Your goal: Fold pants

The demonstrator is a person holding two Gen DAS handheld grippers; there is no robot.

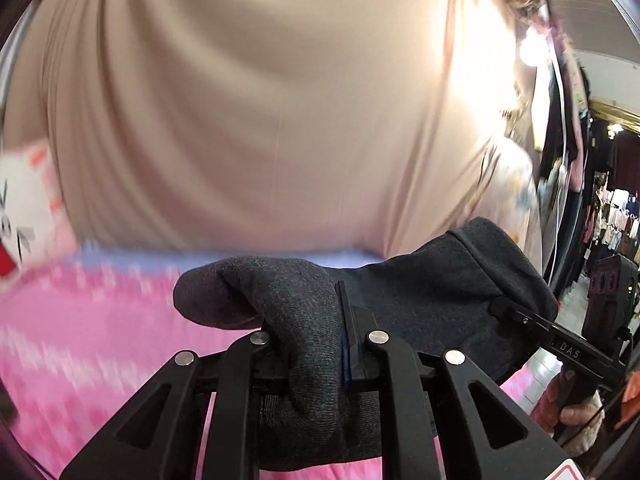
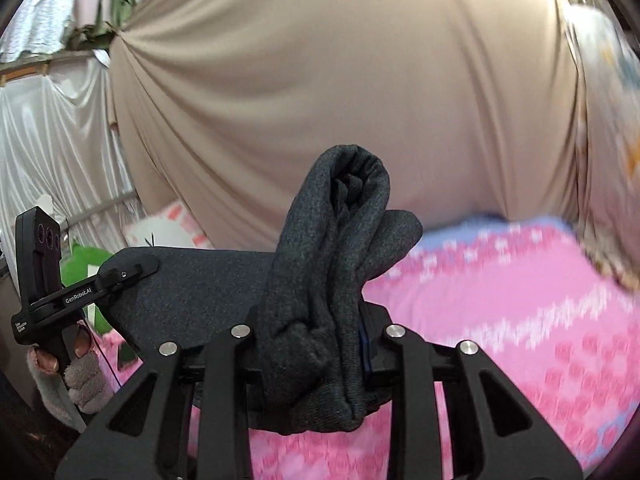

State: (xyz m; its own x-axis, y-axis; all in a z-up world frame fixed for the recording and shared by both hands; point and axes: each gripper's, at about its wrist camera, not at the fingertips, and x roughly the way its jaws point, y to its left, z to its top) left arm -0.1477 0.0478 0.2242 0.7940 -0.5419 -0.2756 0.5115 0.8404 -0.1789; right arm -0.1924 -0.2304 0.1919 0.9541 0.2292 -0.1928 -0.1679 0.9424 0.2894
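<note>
The dark grey pants (image 1: 420,280) hang stretched between my two grippers above a pink bedspread (image 1: 100,320). My left gripper (image 1: 316,344) is shut on a bunched fold of the pants. My right gripper (image 2: 320,332) is shut on a thick bunch of the same pants (image 2: 340,240). In the left wrist view the right gripper (image 1: 516,316) shows at the far right, clamped on the cloth's edge. In the right wrist view the left gripper (image 2: 124,274) shows at the left, clamped on the other edge.
A beige curtain (image 1: 260,100) hangs close behind the bed. A white and pink cushion (image 1: 28,208) lies at the left. A green thing (image 2: 86,260) and white drapes (image 2: 52,140) stand at the left of the right wrist view. Clothes racks (image 1: 612,216) show far right.
</note>
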